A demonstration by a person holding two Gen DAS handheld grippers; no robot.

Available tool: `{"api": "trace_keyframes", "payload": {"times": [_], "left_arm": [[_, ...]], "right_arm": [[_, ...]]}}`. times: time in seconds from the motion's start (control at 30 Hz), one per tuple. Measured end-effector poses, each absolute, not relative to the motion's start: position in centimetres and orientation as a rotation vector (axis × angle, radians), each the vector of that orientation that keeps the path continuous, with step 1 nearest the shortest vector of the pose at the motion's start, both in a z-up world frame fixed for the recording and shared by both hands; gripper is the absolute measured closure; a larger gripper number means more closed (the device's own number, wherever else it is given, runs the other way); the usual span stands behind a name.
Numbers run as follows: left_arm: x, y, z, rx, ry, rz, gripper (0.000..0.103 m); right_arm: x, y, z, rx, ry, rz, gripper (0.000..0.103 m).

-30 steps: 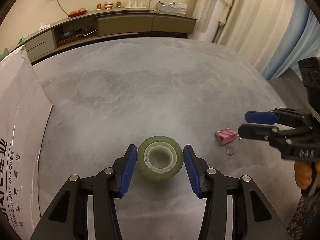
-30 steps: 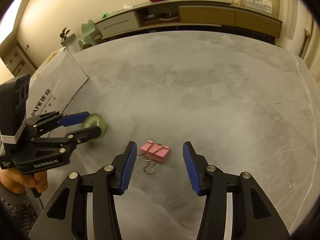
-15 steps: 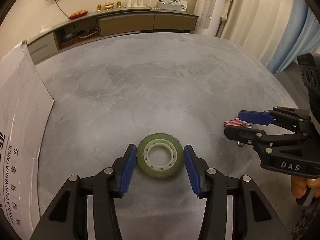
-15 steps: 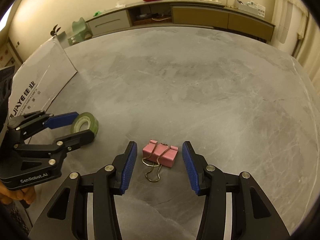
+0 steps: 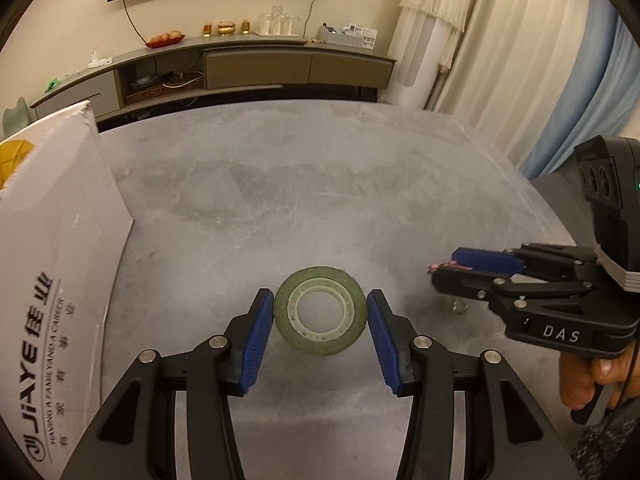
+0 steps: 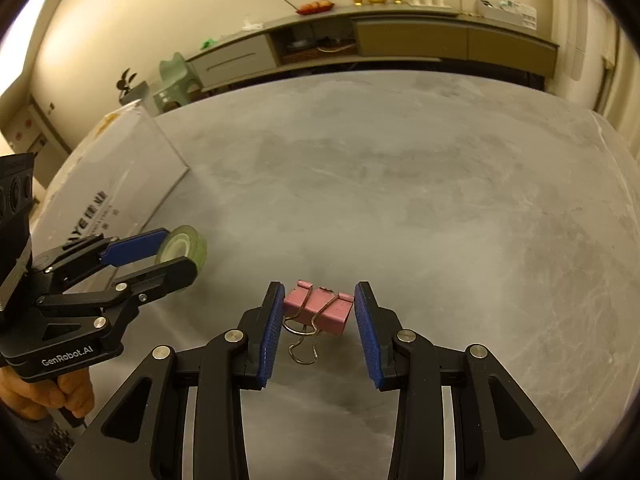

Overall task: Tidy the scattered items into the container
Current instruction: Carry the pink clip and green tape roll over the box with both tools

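Note:
A green tape roll [image 5: 321, 344] sits tilted between the blue pads of my left gripper [image 5: 320, 294], which touch its rim on both sides. From the right wrist view the same roll [image 6: 197, 246] shows at the tips of the left gripper [image 6: 180, 252]. My right gripper [image 6: 319, 292] holds a pink binder clip [image 6: 324, 310] end to end, with its wire handles hanging toward the table. In the left wrist view only a pink sliver of the clip [image 5: 440, 266] shows behind the right gripper [image 5: 446, 269]. The white cardboard box [image 5: 60, 240] stands at the left.
The grey marble table [image 6: 400, 180] stretches ahead, and its right edge [image 5: 532, 184] drops off near the curtains. The box [image 6: 120, 176] leans open at the table's left with something yellow [image 5: 12, 160] inside. A hand [image 6: 48, 392] grips each gripper's handle. A low cabinet lines the far wall.
The right gripper's fingers have narrowed onto the binder clip's ends. Both wrist views have tipped upward, and the tape roll has stayed fixed between the left pads, tilting with them.

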State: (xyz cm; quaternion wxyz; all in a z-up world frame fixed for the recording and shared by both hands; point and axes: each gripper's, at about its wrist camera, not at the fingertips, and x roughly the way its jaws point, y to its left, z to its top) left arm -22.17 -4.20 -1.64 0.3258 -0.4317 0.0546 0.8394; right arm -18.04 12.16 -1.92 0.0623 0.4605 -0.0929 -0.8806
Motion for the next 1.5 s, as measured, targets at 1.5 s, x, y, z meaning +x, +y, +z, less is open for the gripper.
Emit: {"api": "trace_keyframes", "payload": {"times": [1.5], "left_arm": [[-15.9,-23.2,11.6,-0.749,-0.378,2.379,0.054]], "right_arm": [[-12.4,-6.0,13.7,1.009,-0.129,-2.650,0.065]]}}
